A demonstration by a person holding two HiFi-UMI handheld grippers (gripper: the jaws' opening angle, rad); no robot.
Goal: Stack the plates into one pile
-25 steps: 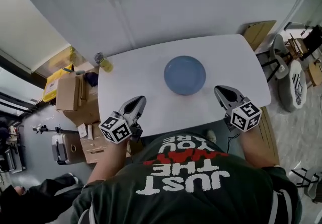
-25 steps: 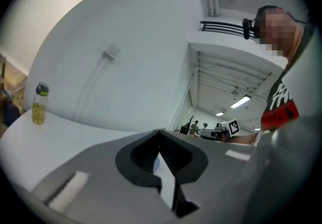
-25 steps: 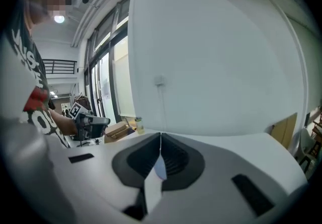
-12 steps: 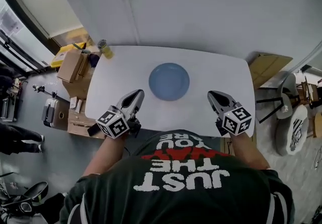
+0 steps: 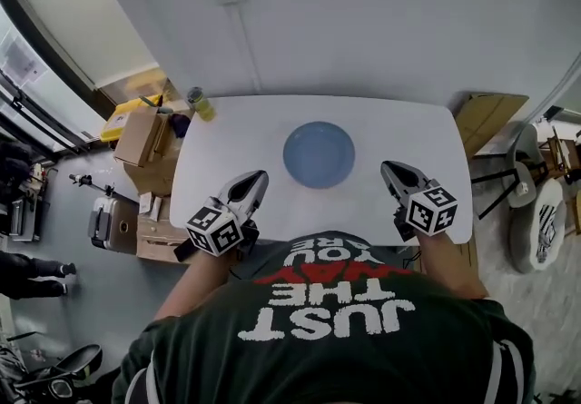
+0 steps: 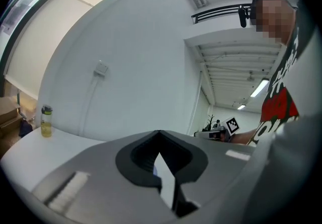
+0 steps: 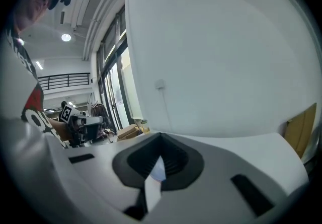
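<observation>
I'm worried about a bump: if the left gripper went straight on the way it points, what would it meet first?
Probably the blue plate, near its left rim: the left gripper aims that way. Its height is unclear, so it might pass over and reach the wall.

Matt blue plate (image 5: 319, 154) on a smooth white table (image 5: 227, 148).

White table (image 5: 408, 134) — a blue plate (image 5: 319, 154) at its middle, a yellow bottle (image 5: 198, 104) upright at its far-left corner.
</observation>
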